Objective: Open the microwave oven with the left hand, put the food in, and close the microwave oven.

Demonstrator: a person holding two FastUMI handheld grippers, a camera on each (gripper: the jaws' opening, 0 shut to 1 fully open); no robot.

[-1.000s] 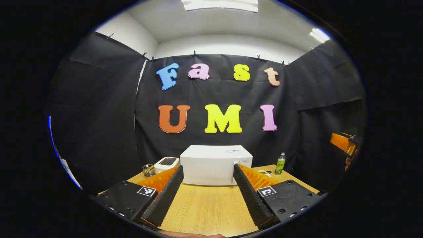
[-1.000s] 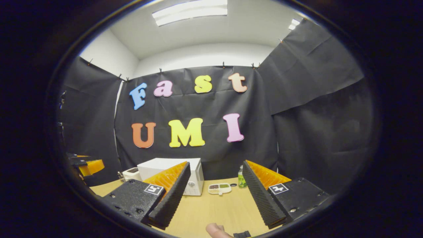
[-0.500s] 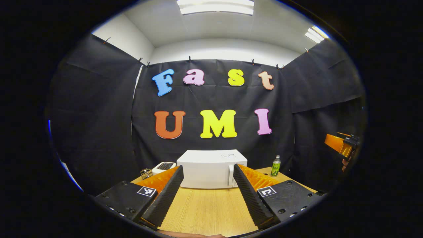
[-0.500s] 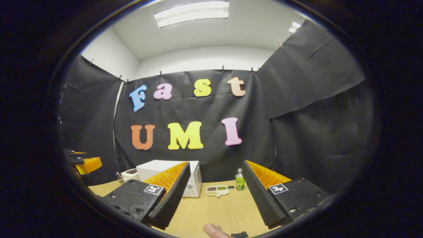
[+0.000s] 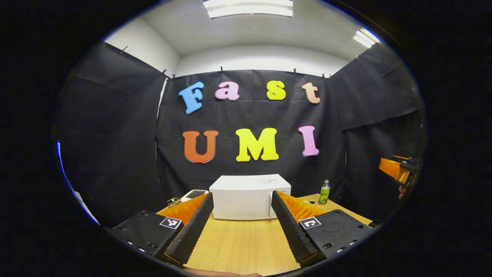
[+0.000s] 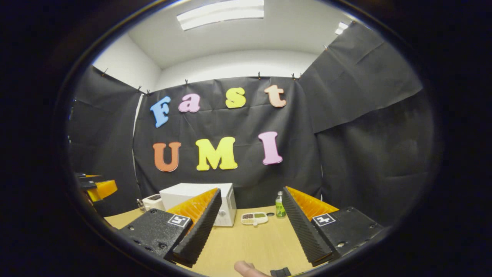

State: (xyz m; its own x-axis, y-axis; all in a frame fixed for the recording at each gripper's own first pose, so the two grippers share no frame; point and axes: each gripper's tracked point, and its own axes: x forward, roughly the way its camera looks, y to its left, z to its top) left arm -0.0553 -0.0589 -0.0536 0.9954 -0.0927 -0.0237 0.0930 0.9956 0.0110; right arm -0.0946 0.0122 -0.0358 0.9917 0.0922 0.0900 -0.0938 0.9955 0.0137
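Toaster (image 5: 194,194) half behind left tongs (image 5: 241,215)

Table: wooden table (image 5: 242,242), light grain
Back, middle: white microwave oven (image 5: 246,197) — door shut
Left of it: white toaster (image 6: 153,202), small wire basket (image 5: 173,201)
Right of it: food tray (image 6: 254,218), green bottle (image 5: 324,192) — upright
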